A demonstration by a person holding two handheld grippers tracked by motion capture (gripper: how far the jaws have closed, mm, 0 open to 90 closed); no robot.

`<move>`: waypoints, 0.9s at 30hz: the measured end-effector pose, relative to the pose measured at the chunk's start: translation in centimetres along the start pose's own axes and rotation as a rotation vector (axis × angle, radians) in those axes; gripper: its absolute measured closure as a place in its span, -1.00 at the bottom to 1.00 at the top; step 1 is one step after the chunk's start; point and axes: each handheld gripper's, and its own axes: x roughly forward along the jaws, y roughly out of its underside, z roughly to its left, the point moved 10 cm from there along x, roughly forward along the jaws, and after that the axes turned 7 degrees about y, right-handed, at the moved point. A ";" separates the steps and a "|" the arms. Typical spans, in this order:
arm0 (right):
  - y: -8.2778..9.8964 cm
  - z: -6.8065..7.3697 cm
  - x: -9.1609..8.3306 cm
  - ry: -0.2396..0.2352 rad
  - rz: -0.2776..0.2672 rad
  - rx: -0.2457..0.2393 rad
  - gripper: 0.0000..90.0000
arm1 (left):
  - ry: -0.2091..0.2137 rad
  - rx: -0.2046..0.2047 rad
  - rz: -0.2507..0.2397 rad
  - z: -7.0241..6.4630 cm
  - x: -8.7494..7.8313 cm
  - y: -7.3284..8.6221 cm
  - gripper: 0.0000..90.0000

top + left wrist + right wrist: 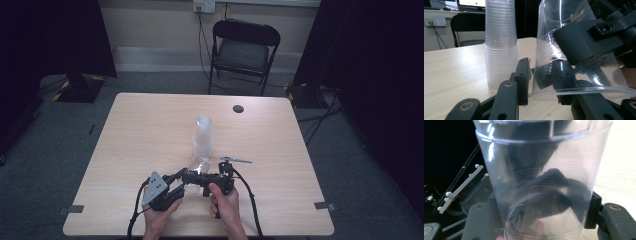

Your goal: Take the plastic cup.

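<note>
A single clear plastic cup (198, 166) (564, 37) (541, 182) is held just above the table's near middle. My right gripper (192, 176) (539, 220) is shut on it, one jaw on each side of the cup near its base. In the left gripper view the cup's wide rim points at the camera. There my left gripper (179, 181) (544, 75) has one jaw just outside the rim, while the other shows through the cup wall; a gap remains and the pads do not press. A tall stack of clear cups (203, 135) (500, 42) stands behind.
A thin metal rod (236, 160) lies on the wooden table (140, 130) right of the grippers. A dark round spot (238, 108) marks the far side. A black folding chair (244, 50) stands beyond the table. Cables trail from both grippers towards the front edge.
</note>
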 end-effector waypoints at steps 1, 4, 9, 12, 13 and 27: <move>0.0 0.0 0.0 -0.002 -0.001 -0.001 -0.16 | -0.007 0.004 -0.006 0.1 -0.1 0.0 0.60; 0.0 -0.1 0.0 0.008 -0.004 -0.014 -0.23 | -0.010 0.010 0.004 0.0 -0.2 0.2 0.69; 0.0 -0.4 0.1 0.046 -0.021 -0.039 -0.42 | -0.002 -0.004 -0.007 0.4 -0.8 0.1 0.76; 0.0 -0.3 0.2 0.061 -0.026 -0.058 -0.51 | 0.001 -0.008 -0.015 0.3 -0.7 0.0 0.78; -0.1 -0.5 0.2 0.068 -0.031 -0.060 -0.55 | 0.003 -0.006 -0.013 0.3 -0.7 0.0 0.78; -1.0 -1.4 -0.9 0.118 -0.092 -0.098 -0.69 | 0.062 0.002 0.009 -0.9 -0.4 0.4 0.90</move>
